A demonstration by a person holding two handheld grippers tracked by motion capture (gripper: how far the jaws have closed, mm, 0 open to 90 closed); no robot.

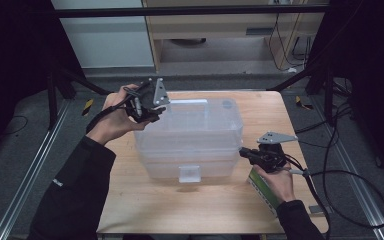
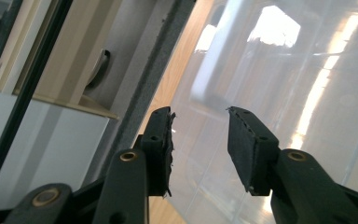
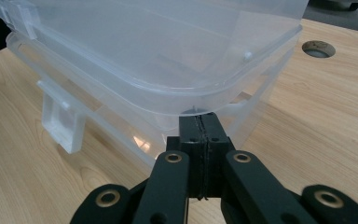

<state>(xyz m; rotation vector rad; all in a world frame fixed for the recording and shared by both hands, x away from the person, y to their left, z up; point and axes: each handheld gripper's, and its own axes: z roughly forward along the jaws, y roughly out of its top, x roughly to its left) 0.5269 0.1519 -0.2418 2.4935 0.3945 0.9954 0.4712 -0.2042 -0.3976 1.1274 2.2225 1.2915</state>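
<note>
A clear, frosted plastic storage box (image 1: 187,145) with rounded corners sits near the middle of a light wooden table (image 1: 205,205), its long side toward the person. A translucent lid (image 1: 190,117) of the same plastic lies over it, tilted, so that a gap shows between the lid's edge and the box's rim in the right gripper view. A small rectangular plastic latch (image 1: 189,173) hangs down at the middle of the near wall, and a moulded handle shape shows on the lid's far edge. Through the walls nothing can be made out inside the box. The left gripper (image 1: 150,102) is held at the box's far left corner, above the lid; in the left gripper view its two black jaws stand partly apart with nothing between them, the glossy lid lying beyond their pads (image 2: 161,140). The right gripper (image 1: 245,152) sits at the box's near right corner; in the right gripper view its jaws are pressed fully together, pad against pad, their tips right at the box's rim just under the lid's edge, and whether they pinch any plastic cannot be told. A green and white flat packet (image 1: 264,189) lies on the table under the right hand (image 1: 280,180). A round hole (image 3: 318,48) is cut in the tabletop beyond the box.
</note>
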